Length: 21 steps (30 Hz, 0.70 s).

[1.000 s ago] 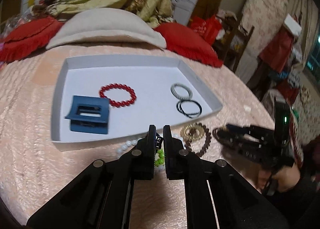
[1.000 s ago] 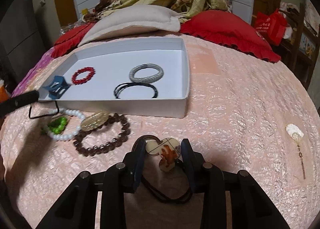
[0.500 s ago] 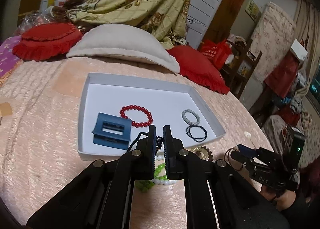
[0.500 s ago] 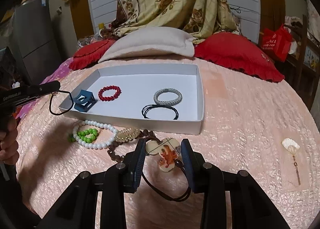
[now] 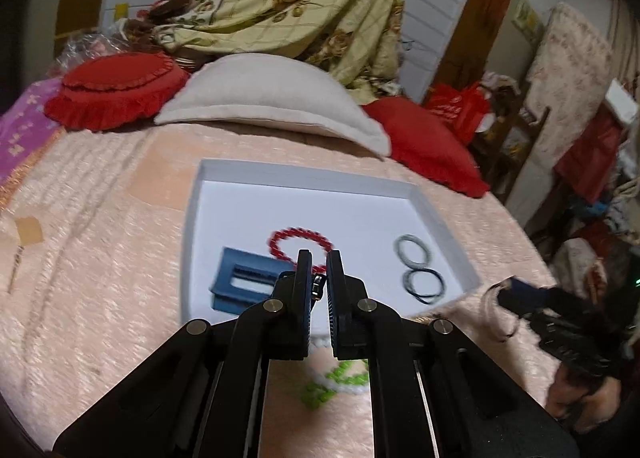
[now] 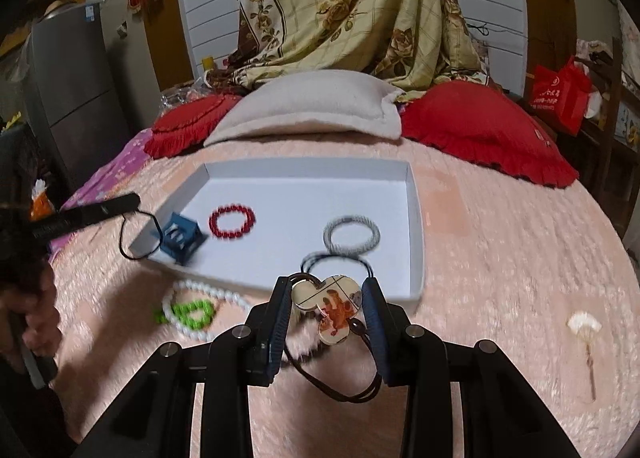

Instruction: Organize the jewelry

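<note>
Right gripper [image 6: 327, 308] fingers clamp a cartoon pendant [image 6: 330, 308] short of the white tray [image 6: 416, 226]; left gripper [image 5: 318, 286], fingers narrow, pinches a thin black cord [image 6: 134, 236] beside the tray's rim. Next, likely: carry both forward, release inside.

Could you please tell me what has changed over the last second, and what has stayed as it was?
Both tongs have lifted off the bedspread toward the white tray. The left tongs carry a thin black cord up near the tray's edge; the right tongs raise the clover pendant. Neither let go. The tray's contents and the bead bracelets stayed put.
</note>
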### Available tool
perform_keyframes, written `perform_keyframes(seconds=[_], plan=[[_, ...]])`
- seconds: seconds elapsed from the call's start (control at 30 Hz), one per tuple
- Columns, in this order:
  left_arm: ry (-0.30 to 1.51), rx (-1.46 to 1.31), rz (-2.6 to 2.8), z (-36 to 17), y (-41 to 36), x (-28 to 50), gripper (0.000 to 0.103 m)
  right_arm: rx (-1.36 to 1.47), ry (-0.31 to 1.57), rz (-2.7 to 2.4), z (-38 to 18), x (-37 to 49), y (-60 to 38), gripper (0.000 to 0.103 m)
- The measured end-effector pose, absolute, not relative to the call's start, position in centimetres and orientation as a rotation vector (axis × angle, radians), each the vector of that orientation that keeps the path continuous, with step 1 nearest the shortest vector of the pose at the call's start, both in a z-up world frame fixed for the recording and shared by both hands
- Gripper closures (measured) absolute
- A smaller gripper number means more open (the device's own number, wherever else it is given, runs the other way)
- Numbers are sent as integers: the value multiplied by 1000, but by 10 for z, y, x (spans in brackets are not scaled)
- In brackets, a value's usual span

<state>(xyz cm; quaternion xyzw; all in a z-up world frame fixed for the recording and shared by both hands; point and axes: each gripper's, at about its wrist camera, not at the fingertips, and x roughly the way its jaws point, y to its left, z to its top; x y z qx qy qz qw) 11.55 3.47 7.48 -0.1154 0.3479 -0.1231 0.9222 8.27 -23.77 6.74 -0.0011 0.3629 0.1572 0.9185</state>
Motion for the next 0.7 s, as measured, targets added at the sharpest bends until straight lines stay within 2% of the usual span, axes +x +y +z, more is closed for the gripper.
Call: perform_keyframes(seconds=[0.33, 0.7], plan=[[745, -237, -116, 78, 36, 188, 97, 0, 744, 312, 84, 143, -219, 68], [797, -276, -83, 59, 39, 236, 97, 71, 803, 337, 56, 217, -190, 68]])
